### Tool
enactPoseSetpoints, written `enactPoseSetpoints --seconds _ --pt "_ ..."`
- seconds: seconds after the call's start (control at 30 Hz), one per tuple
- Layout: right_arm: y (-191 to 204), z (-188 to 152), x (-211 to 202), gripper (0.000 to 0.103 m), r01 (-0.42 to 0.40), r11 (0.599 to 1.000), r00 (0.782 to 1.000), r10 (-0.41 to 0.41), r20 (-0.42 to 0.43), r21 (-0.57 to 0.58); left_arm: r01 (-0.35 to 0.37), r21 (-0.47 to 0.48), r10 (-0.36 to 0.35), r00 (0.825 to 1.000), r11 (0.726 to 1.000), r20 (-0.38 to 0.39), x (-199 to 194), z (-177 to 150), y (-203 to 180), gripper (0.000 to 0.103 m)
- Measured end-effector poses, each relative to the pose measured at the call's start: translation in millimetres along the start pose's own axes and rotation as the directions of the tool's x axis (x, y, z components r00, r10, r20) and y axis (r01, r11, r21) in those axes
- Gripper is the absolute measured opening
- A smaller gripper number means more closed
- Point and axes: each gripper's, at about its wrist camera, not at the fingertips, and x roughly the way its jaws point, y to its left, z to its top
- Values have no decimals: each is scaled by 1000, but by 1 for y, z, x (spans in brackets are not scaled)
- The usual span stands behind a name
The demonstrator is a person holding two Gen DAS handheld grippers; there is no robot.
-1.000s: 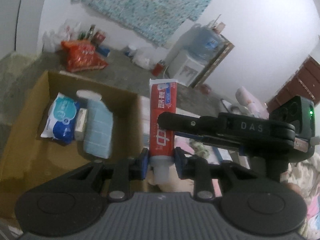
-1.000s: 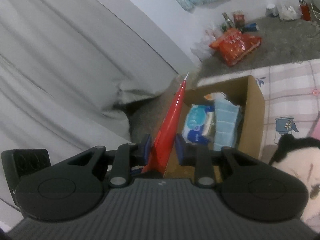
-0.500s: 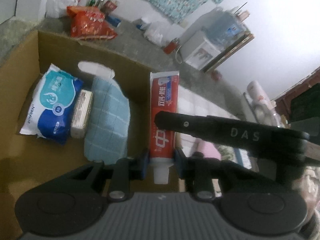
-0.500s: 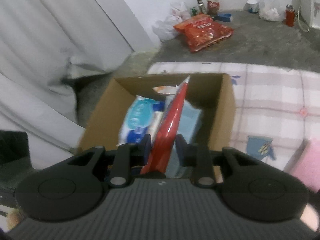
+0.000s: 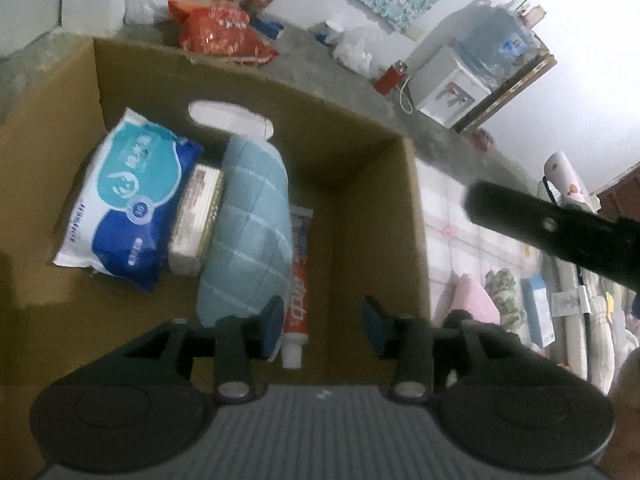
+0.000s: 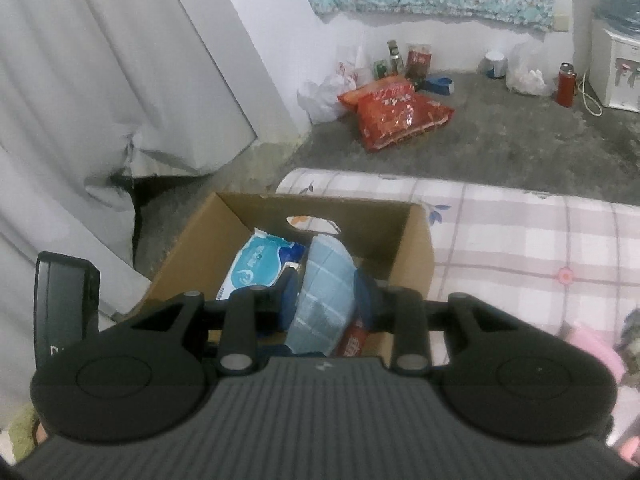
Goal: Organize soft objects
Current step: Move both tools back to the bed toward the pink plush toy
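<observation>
A cardboard box stands on a checked bed. In it lie a blue and white wipes pack, a small white packet, a light blue checked cloth and a red toothpaste tube, cap toward me. My left gripper is open above the box's near edge, the tube beside its left finger. My right gripper is open above the box, with the cloth and the tube seen between its fingers. The right gripper's black body crosses the left wrist view.
A checked bedsheet lies right of the box, with pink and patterned soft items on it. A grey curtain hangs to the left. Beyond are a concrete floor with red snack bags and a water dispenser.
Both grippers opened and let go of the toothpaste tube. It dropped into the box beside the blue cloth. The right gripper drew back.
</observation>
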Motion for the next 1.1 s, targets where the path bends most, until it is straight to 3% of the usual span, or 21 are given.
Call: enactPoseSetpoints --seconds 0.13,0.33,0.67,0.87,1.1 --pt "-5 -9 -49 33 -14 1000 998 14 58 10 -13 19 12 999 1000 48 -24 -5 -11 59" --pt "-18 -39 -151 53 1 1000 982 -2 190 5 -22 52 14 989 998 147 -72 -22 -32 74" --pt "-67 -136 -313 73 58 994 944 -86 317 95 -6 220 -53 964 975 262 -146 -80 -95 93" --pt "-98 -205 -359 79 76 981 937 -132 324 180 35 384 -140 958 923 249 -156 -129 -148 97" --pt "-140 -265 -347 81 4 939 949 -111 294 343 68 579 -197 967 813 163 -118 -190 -212 99"
